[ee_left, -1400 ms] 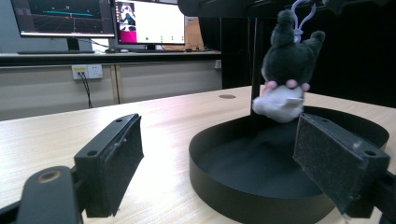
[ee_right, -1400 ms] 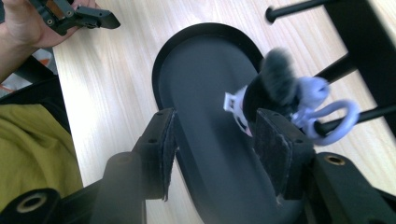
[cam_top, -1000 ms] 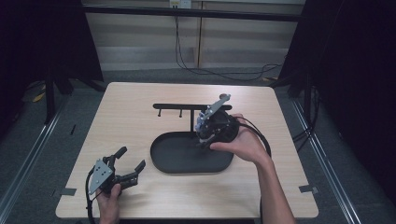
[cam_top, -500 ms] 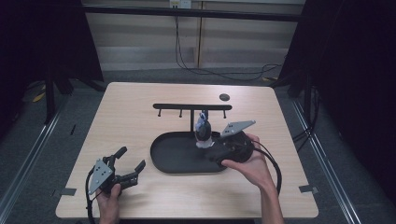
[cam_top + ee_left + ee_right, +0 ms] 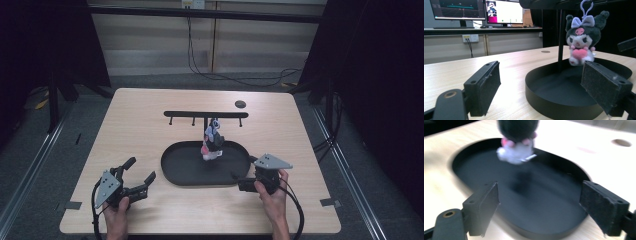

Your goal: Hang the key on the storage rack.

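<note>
High view: a plush toy (image 5: pixel 212 141) hangs from the black rack (image 5: pixel 206 115) above the oval black tray (image 5: pixel 172 170) on the counter (image 5: pixel 140 130); its face is too small to make out. The left hand-held gripper (image 5: pixel 140 176) rests near the counter's front left corner, jaws spread and empty, pointing toward the tray. The right hand-held gripper (image 5: pixel 235 180) lies low at the tray's right front rim, its jaws largely hidden under the grey plate; they have just been opening, with nothing between them.

Left gripper view: the plush toy (image 5: pixel 581 37) hangs by a loop from the rack, whose bar is cut off by the top edge.

Right gripper view: blurred; the plush toy (image 5: pixel 516 150) is cut off at the top edge, above the tray (image 5: pixel 574 170). The jaws stand wide apart.
</note>
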### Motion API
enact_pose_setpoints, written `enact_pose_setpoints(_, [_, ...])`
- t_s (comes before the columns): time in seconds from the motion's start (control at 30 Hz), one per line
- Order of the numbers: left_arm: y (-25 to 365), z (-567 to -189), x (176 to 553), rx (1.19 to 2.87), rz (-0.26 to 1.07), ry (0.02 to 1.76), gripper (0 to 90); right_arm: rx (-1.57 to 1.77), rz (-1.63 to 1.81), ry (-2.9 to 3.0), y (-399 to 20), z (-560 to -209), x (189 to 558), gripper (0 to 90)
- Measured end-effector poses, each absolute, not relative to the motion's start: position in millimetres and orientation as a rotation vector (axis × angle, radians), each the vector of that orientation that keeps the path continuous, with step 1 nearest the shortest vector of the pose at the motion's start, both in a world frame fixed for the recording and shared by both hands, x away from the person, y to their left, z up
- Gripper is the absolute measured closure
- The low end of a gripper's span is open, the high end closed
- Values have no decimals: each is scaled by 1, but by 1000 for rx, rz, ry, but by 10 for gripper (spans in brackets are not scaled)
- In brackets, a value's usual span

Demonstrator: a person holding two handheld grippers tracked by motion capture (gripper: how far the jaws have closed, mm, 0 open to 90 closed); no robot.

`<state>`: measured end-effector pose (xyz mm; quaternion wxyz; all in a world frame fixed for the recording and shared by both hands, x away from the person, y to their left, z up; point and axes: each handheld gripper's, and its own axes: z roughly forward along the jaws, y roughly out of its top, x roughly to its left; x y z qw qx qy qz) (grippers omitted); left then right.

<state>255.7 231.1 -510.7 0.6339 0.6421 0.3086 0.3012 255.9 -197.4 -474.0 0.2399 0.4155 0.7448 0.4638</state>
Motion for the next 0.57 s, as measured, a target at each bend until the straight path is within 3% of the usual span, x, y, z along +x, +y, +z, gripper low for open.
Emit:
enact_pose_setpoints(0.23, [231, -511, 256, 1468, 688, 707, 154, 1119, 1352, 1752, -195, -504, 241, 139])
enact_pose_setpoints(0.57, [231, -511, 256, 1465, 689, 711, 154, 1025, 1501, 1491, -202, -512, 220, 137])
